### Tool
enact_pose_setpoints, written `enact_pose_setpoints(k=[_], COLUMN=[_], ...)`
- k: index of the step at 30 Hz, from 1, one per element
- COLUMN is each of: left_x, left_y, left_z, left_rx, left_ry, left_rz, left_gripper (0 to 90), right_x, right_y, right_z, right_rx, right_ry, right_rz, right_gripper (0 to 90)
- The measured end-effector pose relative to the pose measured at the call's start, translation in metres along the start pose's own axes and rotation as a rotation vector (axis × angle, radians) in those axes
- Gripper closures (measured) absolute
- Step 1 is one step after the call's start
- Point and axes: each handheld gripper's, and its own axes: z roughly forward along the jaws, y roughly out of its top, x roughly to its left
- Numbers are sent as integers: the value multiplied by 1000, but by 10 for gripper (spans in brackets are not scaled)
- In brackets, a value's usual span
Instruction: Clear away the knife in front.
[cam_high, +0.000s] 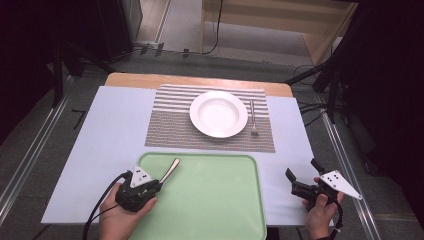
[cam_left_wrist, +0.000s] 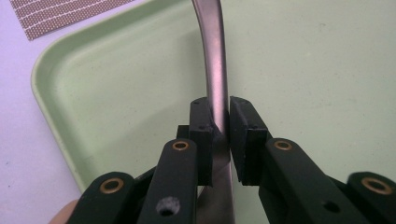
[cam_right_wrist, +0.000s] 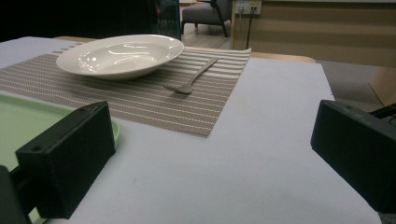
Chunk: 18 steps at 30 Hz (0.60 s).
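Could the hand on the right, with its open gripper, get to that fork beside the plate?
Probably yes. The right gripper is open and holds nothing, and only bare table and placemat lie between it and the fork, which lies apart from the plate.

1. Table (cam_high: 90, 150): pale lavender-white cover over wooden top, wood showing along far edge.
2. Striped placemat (cam_high: 170, 127) at far centre, flat on cover.
3. Green tray (cam_high: 215, 200) at near centre, just in front of placemat, near end overhanging table edge.
4. Left and right strips of cover bare.
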Motion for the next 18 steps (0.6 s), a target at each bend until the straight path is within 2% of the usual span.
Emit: enact_pose_setpoints(k=[5,6,7,13,18], left_x=[-5,-6,-7,-15,-17], left_y=[0,0,0,0,1], left_z=[1,1,2,12,13], left_rx=[12,18,14,66,72], left_ry=[12,2,6,43,56], left_rz=[4,3,6,34,32], left_gripper=[791,791,792,792,790], right_x=[0,0,0,0,0], right_y=[0,0,0,0,0], right_z=[0,0,0,0,0], right_rx=[1,1,1,2,-1], right_ry=[-2,-3,-3,-6,-6], right_rz=[1,0,0,-1,-3], right_gripper=[0,0,0,0,0])
